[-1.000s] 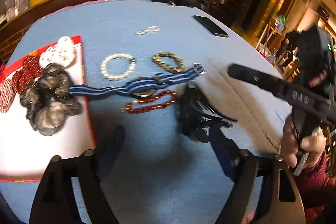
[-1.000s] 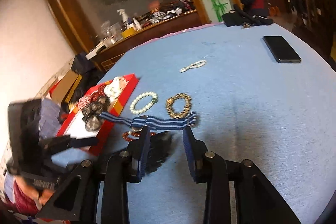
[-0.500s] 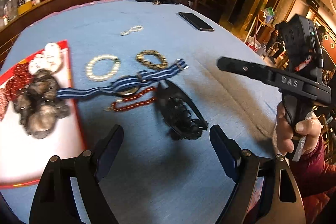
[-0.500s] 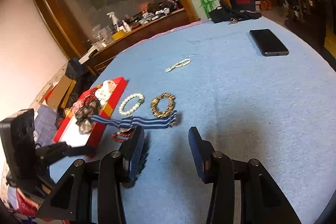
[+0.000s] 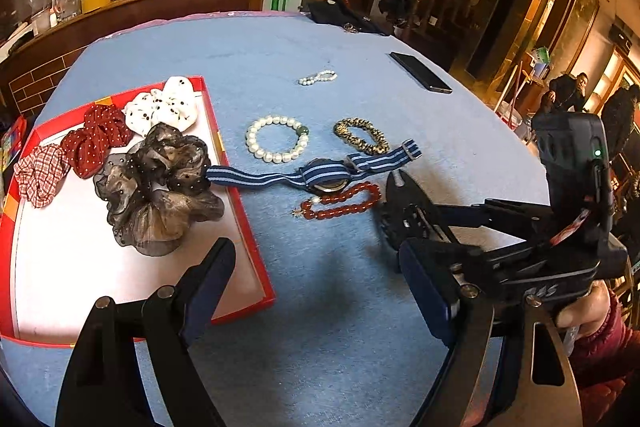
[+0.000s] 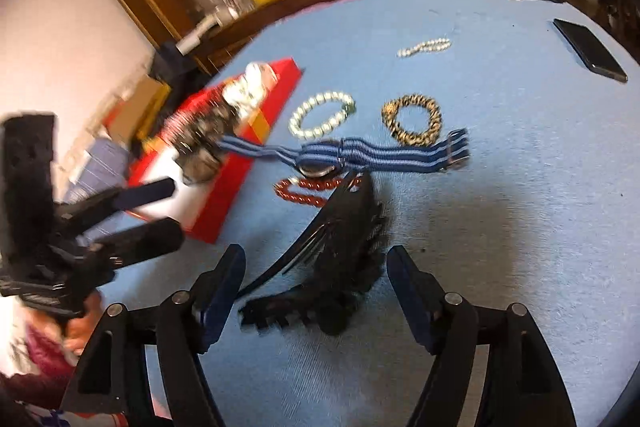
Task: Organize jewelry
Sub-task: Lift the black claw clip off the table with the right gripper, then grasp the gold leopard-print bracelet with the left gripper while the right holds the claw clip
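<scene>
1. Jewelry lies scattered on the blue tablecloth; in the left wrist view a pearl bracelet sits near centre, with a leopard-print band at its 3 o'clock.
2. A striped blue watch stretches below both, its strap end touching the grey organza scrunchie at 9 o'clock.
3. A red bead bracelet lies just at 6 o'clock of the watch face.
4. A small pearl strand rests apart at 12 o'clock, and a phone at 2 o'clock.
5. The red tray at 9 o'clock holds the grey scrunchie, a white dotted one, a dark red one and a checked one.
6. A black claw hair clip lies on the cloth between the fingers of the right gripper; its jaws are opening and the pads stand clear of the clip.
7. The left gripper hangs wide apart over bare cloth at 6 o'clock of the tray edge, holding nothing.
</scene>
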